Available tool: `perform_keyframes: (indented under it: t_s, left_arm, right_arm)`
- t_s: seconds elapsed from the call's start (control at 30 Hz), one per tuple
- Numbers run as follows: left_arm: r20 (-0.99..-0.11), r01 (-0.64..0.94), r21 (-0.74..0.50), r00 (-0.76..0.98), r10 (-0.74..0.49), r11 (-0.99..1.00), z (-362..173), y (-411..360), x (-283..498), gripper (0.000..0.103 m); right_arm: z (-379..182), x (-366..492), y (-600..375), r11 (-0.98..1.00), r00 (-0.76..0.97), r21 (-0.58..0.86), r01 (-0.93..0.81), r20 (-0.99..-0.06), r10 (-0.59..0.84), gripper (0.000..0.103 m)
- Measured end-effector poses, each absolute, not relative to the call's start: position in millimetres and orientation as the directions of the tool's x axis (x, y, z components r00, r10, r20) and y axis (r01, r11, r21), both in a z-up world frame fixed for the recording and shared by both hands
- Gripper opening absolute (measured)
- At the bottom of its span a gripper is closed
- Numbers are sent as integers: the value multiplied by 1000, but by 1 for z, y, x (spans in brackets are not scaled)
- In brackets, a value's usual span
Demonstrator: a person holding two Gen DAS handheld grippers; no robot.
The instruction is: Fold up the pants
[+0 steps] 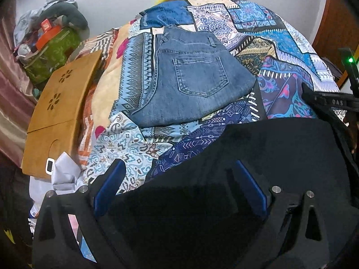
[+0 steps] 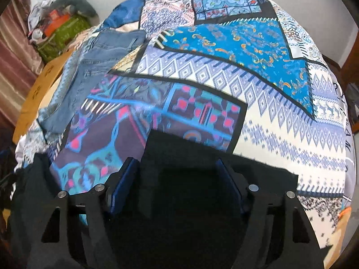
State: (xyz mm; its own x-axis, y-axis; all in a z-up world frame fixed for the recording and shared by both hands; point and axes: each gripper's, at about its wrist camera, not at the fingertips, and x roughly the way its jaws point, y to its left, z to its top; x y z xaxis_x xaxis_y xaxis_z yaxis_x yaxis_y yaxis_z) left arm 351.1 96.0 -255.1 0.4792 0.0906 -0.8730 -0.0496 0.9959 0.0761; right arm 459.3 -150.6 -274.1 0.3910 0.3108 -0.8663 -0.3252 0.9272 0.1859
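My left gripper (image 1: pixel 179 186) stands spread wide, blue pads either side of the black cloth pants (image 1: pixel 280 148), not pinching that I can tell. My right gripper (image 2: pixel 177 177) is half spread over the same black cloth; whether its pads bite, I cannot tell. Pants lie at the near edge of the patchwork-print bedspread (image 2: pixel 258 85). Folded blue denim jeans (image 1: pixel 193 78) sit toward the bed's far left side, near a tan cut-out wooden board (image 1: pixel 60 109).
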Motion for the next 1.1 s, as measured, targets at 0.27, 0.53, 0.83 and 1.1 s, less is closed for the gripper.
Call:
perform_keyframes:
  t_s: [0.27,0.53,0.83,1.1]
  left_arm:
    - [-891,-19,66,448,67,998,-258,83,347,98]
    - [-888,83,103,456,54,991,-238,36,330,98]
    - [-899,227,110,437,0,968,-226,-43,317,98]
    - [-905,287,169,424,33,943,-238,-102,300,98]
  right_arm:
    - [-262,454,-179,929,416,240,-283,-842,344,8]
    - [-191,416,-234,935,543,225,-275,-765,345,8]
    - [-94,355,-315,945,715,216,-247,-618,328,8]
    - [-117,308,-365,955,699,209,-210,-651,297,8]
